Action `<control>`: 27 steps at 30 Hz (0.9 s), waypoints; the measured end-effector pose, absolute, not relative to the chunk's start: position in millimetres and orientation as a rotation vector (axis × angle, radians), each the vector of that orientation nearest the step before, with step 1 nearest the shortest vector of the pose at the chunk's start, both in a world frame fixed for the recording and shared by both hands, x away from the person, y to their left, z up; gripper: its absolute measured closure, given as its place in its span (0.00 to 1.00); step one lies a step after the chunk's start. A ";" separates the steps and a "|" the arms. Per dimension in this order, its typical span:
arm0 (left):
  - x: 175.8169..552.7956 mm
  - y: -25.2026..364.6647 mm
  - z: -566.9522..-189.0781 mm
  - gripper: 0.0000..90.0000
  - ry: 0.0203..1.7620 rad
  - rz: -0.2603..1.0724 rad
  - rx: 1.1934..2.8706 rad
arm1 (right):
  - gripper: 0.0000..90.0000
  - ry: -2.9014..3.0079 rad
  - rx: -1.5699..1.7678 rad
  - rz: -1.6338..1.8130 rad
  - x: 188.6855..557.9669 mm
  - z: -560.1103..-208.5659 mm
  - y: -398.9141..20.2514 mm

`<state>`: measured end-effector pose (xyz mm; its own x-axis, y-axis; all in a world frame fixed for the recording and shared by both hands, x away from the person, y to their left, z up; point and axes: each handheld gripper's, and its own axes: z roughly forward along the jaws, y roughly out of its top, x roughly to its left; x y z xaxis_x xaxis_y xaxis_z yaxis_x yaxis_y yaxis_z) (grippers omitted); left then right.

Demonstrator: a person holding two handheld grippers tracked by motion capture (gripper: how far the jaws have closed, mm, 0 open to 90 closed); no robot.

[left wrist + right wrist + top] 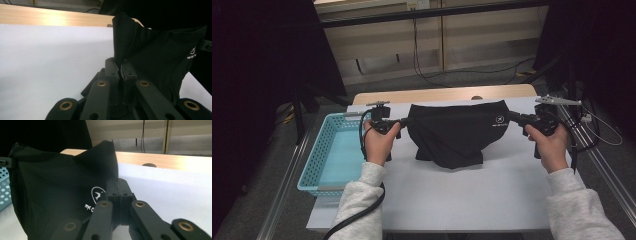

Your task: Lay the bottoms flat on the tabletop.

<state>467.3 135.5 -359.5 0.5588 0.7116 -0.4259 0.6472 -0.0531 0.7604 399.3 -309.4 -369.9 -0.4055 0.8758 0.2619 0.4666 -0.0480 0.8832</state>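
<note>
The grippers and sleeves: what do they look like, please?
Both the left gripper and the right gripper are black, with two flat jaws on linked bars that carry brass-coloured pivot rings. A black cable trails from the left one. The right one carries a grey three-cornered plate on top. The person wears light grey, fleecy sleeves.
</note>
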 end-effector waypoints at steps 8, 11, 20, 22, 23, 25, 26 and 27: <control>471.0 136.0 -345.1 0.96 1.108 0.063 1.731 | 1.00 1.819 1.403 1.452 395.9 -354.0 -314.6; 470.8 135.6 -334.7 0.96 1.087 0.072 1.718 | 1.00 1.811 1.382 1.450 391.1 -339.6 -316.7; 475.1 126.5 -332.1 0.96 1.077 0.064 1.714 | 1.00 1.777 1.396 1.460 385.2 -323.6 -324.0; 477.2 126.3 -338.7 0.96 1.089 0.054 1.723 | 1.00 1.783 1.414 1.460 387.3 -332.4 -323.7; 478.1 126.1 -342.1 0.96 1.095 0.049 1.726 | 1.00 1.784 1.424 1.455 388.5 -337.4 -323.5; 480.0 125.8 -348.2 0.96 1.107 0.039 1.731 | 1.00 1.798 1.440 1.444 391.9 -347.6 -322.2; 481.2 125.3 -351.1 0.96 1.111 0.036 1.733 | 1.00 1.803 1.448 1.440 393.8 -352.6 -321.3; 483.3 125.1 -354.0 0.96 1.118 0.034 1.738 | 1.00 1.809 1.453 1.437 396.1 -357.1 -320.5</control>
<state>483.3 125.1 -354.0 0.5677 0.6857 -0.4557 0.6571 -0.0439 0.7525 396.1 -320.5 -357.1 -0.3729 0.8872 0.2718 0.4654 -0.0746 0.8820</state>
